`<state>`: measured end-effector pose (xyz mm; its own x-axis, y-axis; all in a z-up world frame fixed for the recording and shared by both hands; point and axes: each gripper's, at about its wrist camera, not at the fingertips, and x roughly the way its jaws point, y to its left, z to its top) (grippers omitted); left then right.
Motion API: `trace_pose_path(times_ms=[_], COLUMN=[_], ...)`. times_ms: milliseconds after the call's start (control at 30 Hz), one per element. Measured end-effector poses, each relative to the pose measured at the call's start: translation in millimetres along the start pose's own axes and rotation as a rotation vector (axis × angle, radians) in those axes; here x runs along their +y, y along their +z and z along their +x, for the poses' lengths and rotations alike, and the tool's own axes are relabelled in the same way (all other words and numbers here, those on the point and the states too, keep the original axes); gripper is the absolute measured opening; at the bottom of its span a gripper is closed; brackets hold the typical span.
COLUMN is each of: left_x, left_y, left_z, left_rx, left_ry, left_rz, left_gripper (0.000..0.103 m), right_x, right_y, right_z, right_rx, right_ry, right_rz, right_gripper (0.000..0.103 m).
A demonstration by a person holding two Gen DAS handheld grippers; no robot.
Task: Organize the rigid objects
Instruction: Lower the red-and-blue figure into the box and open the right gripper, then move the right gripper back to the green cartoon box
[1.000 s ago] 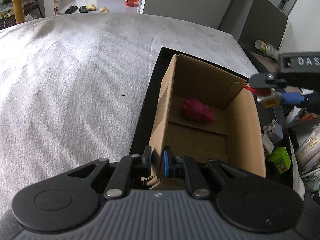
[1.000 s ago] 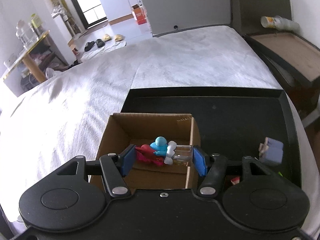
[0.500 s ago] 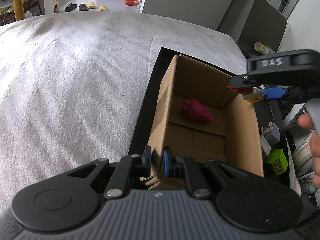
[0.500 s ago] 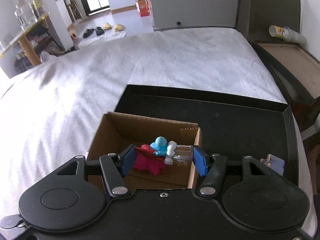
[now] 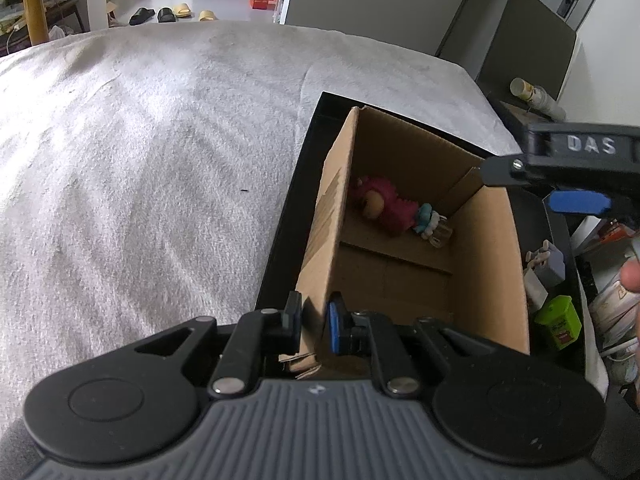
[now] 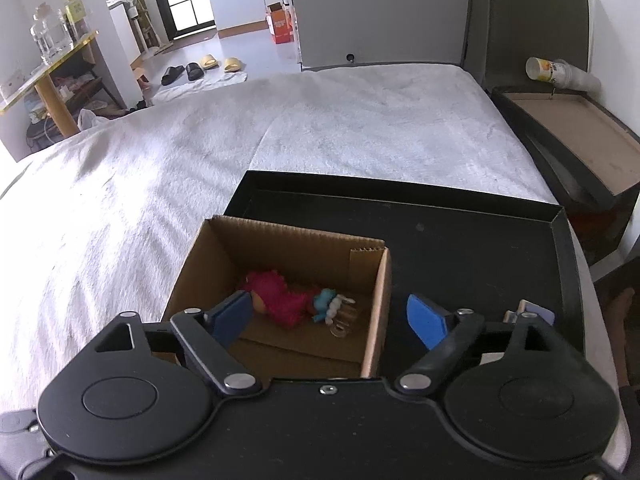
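An open cardboard box [image 5: 492, 264] [image 6: 280, 240] stands in a black tray [image 5: 288, 216] [image 6: 460, 240]. My left gripper [image 5: 316, 322] is shut on the box's near left wall. On the box floor a pink fuzzy figure [image 5: 380, 204] [image 6: 280, 300] lies beside a small blue-and-white figure on a clear base [image 5: 430, 226] [image 6: 332, 306]. My right gripper [image 6: 328, 308] [image 5: 540, 186] hovers over the box's right side. Its jaws are opening, and nothing is between its pads.
In the tray, right of the box, stand a small grey-purple toy [image 5: 554, 266] [image 6: 532, 314] and a green container [image 5: 558, 320]. The tray rests on a white bedcover [image 6: 200, 168]. A bedside cabinet [image 6: 580, 140] with a cup lies at the right. A fingertip [image 5: 632, 276] shows at the right edge.
The blue-and-white figure left the right gripper and now lies in the box against the pink figure. The right jaws have spread wide. The left gripper kept its hold.
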<state>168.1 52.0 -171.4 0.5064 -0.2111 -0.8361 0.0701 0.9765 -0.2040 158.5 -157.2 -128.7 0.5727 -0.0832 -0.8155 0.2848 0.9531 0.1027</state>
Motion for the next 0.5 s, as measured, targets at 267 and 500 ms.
trace_pose_path(times_ms=[267,500], left_x=[-3.9,-9.7], left_y=[-2.3,-3.7], left_z=[6.0,3.8], left_rx=[0.044,0.037], left_ry=[0.031,0.064], left_rz=[0.021,0.046], left_gripper=[0.012,0.012], right_x=[-4.9,-16.7], right_y=[-11.9,-22.5], right_z=[-11.4,-24.6], right_rx=[-0.005,-0.016], right_ry=[0.004,-0.001], right_rz=[-0.048,-0.046], right_gripper=[0.088,0.093])
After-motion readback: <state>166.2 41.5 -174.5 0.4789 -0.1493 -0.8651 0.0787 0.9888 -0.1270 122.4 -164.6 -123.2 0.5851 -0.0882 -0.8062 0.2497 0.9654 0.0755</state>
